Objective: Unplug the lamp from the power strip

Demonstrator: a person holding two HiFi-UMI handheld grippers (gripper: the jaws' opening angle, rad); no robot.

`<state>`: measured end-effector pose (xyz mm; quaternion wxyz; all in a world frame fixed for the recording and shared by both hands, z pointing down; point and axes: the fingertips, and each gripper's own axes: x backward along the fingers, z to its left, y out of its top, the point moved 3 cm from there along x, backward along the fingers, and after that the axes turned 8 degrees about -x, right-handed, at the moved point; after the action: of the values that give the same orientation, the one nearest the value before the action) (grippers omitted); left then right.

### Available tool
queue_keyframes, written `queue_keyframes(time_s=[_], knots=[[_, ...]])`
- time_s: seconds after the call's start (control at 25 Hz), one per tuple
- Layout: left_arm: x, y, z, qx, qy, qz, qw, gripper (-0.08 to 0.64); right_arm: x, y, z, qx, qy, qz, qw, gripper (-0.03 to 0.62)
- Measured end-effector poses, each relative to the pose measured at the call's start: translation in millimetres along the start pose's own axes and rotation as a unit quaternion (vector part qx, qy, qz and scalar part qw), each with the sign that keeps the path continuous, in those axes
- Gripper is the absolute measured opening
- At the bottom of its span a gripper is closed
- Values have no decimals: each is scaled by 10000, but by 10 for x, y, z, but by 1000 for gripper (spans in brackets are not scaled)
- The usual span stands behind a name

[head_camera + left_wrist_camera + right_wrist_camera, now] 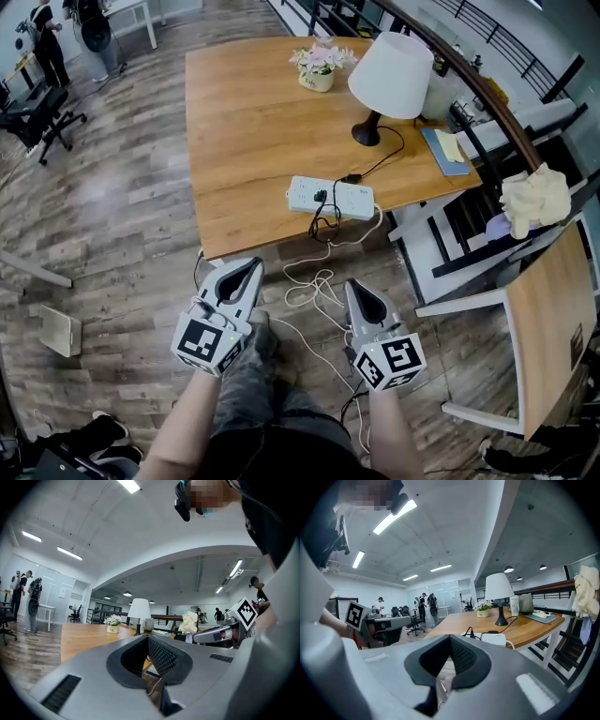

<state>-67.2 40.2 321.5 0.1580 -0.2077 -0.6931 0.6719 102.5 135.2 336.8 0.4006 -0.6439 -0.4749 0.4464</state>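
The white-shaded lamp [391, 64] stands at the far right of the wooden table [244, 122]. Its black cord runs to a plug [351, 178] at the white power strip [330, 198] near the table's front edge. A second black plug [322, 196] sits in the strip. Both grippers hang below the table edge over the floor, apart from the strip. My left gripper [249, 269] is shut and holds nothing. My right gripper [357, 287] is also shut and empty. From the right gripper view the strip [493, 638] and lamp [498, 588] lie ahead.
A flower pot [319, 67] and a blue notebook [446, 150] rest on the table. Loose white cables [314, 286] trail from the strip to the floor. A white chair [525, 319] with a cloth [536, 197] stands right. An office chair [42, 117] is far left.
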Motion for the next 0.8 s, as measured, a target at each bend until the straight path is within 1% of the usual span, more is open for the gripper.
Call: queue_keyframes(time_s=[0.12, 0.28, 0.4, 0.6, 0.8], knots=[[-304, -58, 112, 26, -188, 16, 9998, -5, -193, 54, -167, -14, -148, 46, 9999, 8], [-692, -38, 277, 14, -456, 86, 9989, -5, -479, 158, -355, -5, -319, 114, 9994, 8], [-932, -62, 380, 73, -656, 123, 9977, -5, -693, 219, -469, -28, -399, 161, 9991, 8], [-1255, -177, 527, 103, -936, 156, 9954, -5, -974, 215, -637, -33, -561, 299, 9980, 8], [-1479, -263, 609, 169, -1216, 308, 9920, -5, -1133, 211, -752, -48, -728, 422, 9964, 8]])
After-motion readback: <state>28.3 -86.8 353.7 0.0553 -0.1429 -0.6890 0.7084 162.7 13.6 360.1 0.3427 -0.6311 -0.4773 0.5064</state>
